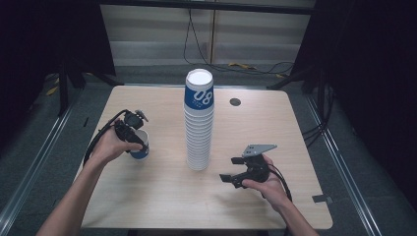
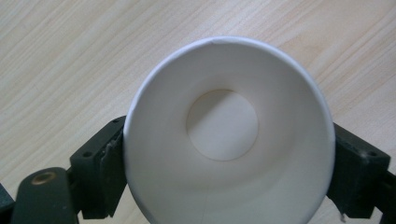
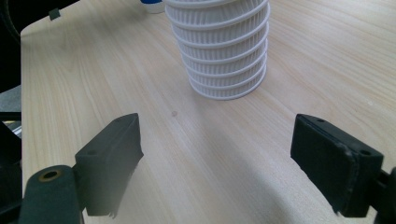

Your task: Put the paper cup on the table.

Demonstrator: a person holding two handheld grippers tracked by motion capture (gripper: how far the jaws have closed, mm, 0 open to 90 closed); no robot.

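- Left gripper [image 2: 229, 163]: jaws stood one on each side of a single paper cup [image 2: 229, 135], pads pressed against its wall. The left gripper view looked straight down into the cup's white interior, round bottom at frame centre.
- In the high view the same left gripper [image 1: 136, 142] sat at centre left of the frame, over the single cup [image 1: 141, 150], whose blue band showed below the black jaws. Cup rested upright on the table [image 1: 162, 196].
- Left hand [image 1: 110, 146] wrapped the gripper body; a black cable looped from it toward the left edge of the frame.
- Right gripper [image 3: 231, 158]: jaws spread wide, nothing between them but bare wood grain.
- In the high view the right gripper [image 1: 232, 169] lay lower right of centre, jaws pointing left toward the base of the stack, apart from it. Grey three-cornered plate on top; right hand [image 1: 268, 184] behind it.
- Tall stack of paper cups [image 1: 199, 123] stood upright at frame centre, rims ribbed white, top cup blue with white "08". In the right gripper view its lower part [image 3: 224, 60] filled the upper middle.
- Small dark round disc [image 1: 235, 102] was on the table, upper right of the stack.
- Table light wood, rounded corners; dark floor and cables beyond its far edge.
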